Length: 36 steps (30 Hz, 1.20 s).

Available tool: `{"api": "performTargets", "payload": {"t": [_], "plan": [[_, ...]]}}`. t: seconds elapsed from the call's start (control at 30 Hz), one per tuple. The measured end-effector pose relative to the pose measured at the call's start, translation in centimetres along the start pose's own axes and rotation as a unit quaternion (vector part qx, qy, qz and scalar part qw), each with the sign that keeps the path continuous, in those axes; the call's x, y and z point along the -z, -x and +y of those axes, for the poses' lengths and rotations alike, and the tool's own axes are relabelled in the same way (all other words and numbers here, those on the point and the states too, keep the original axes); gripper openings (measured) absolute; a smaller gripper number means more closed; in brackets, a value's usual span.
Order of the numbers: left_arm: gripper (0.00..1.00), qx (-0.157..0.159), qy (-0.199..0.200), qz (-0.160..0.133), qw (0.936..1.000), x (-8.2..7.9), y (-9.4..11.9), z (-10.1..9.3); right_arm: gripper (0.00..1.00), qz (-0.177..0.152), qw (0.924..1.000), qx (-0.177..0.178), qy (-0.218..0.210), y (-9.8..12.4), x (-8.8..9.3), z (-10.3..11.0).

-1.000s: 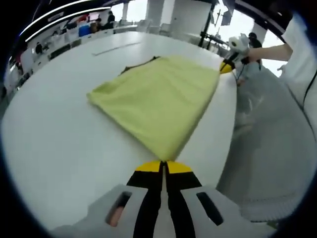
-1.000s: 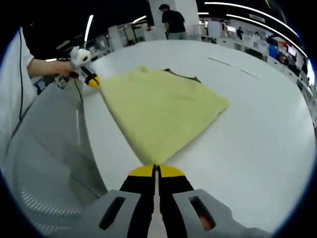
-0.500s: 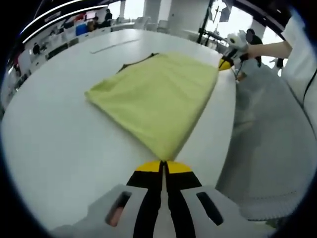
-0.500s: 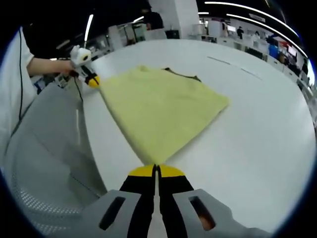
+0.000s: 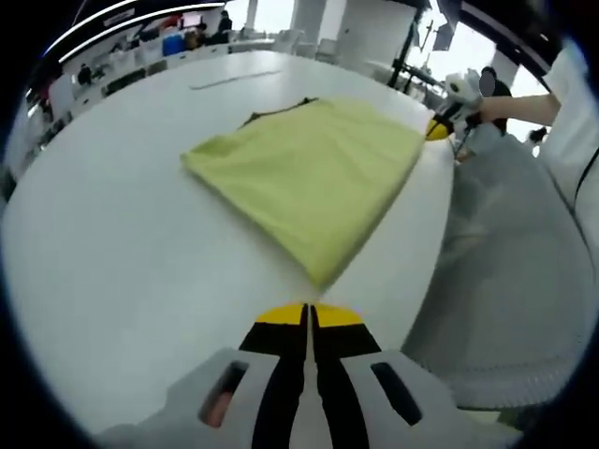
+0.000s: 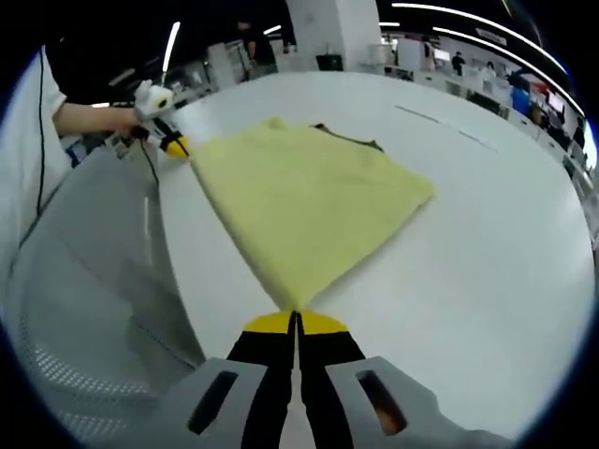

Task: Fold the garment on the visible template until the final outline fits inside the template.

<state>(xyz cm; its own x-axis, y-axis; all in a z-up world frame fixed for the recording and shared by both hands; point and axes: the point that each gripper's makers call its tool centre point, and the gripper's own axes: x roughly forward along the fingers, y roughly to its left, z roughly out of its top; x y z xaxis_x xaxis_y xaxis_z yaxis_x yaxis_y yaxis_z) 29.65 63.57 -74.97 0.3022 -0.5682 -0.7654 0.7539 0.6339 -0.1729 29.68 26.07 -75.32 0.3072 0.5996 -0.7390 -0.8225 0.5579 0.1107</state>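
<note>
Flat on the white worktop point(image 5: 112, 243) a yellow garment point(image 5: 314, 178) is spread, folded into a rough four-sided shape whose long axis runs between the two hand-held grippers. In the left gripper view, one corner of the garment points toward the left hand-held gripper point(image 5: 307, 316) and lies just ahead of its yellow tips, slightly apart from them; the jaws are pressed together with nothing seen between them. At the far corner the right hand-held gripper point(image 5: 438, 129) is seen meeting the cloth, held by a hand point(image 5: 487, 108). In the right gripper view, the near corner of the garment point(image 6: 309, 201) is met by the tips of the right hand-held gripper point(image 6: 296, 323), whose jaws are closed; whether cloth is pinched cannot be told. A dark strip point(image 6: 351, 138) shows at the garment's far edge.
</note>
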Motion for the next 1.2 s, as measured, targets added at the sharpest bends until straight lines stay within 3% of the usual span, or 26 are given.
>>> {"api": "performTargets", "payload": {"t": [0.1, 0.17, 0.37, 0.43, 0.7, 0.9, 1.03, 1.2], "plan": [[0.0, -0.004, 0.005, -0.004, 1.0, 0.2, 0.4, -0.1, 0.01, 0.019, 0.9996, 0.002, 0.018, 0.2, 0.7, 0.1], [0.0, -0.011, 0.02, -0.017, 0.9996, -0.1, 0.8, 0.0, 0.01, 0.015, 0.9997, 0.007, 0.016, 0.7, 0.8, 0.0], [0.04, -0.04, 0.082, -0.092, 0.9916, -2.5, 2.9, 0.9, 0.02, -0.066, 0.9939, 0.078, -0.041, 3.3, -1.6, -2.2], [0.07, -0.048, 0.091, -0.1, 0.9896, -2.9, 3.8, 1.1, 0.09, -0.081, 0.9907, 0.095, -0.054, 4.2, -2.0, -2.8], [0.23, -0.066, 0.099, -0.127, 0.9848, -4.8, 6.6, 1.0, 0.38, -0.085, 0.9866, 0.127, -0.058, 6.5, -3.6, -2.8], [0.42, -0.073, 0.105, -0.139, 0.9819, -6.2, 8.7, 0.0, 0.6, -0.104, 0.9809, 0.149, -0.07, 8.2, -4.7, -2.5], [0.67, -0.079, 0.094, -0.146, 0.9816, -7.1, 9.9, -1.0, 0.7, -0.113, 0.9788, 0.144, -0.092, 9.2, -4.9, -1.7], [0.8, -0.079, 0.089, -0.139, 0.983, -7.1, 11.2, -2.1, 0.82, -0.11, 0.9795, 0.139, -0.096, 10.5, -4.8, -0.2]]}}
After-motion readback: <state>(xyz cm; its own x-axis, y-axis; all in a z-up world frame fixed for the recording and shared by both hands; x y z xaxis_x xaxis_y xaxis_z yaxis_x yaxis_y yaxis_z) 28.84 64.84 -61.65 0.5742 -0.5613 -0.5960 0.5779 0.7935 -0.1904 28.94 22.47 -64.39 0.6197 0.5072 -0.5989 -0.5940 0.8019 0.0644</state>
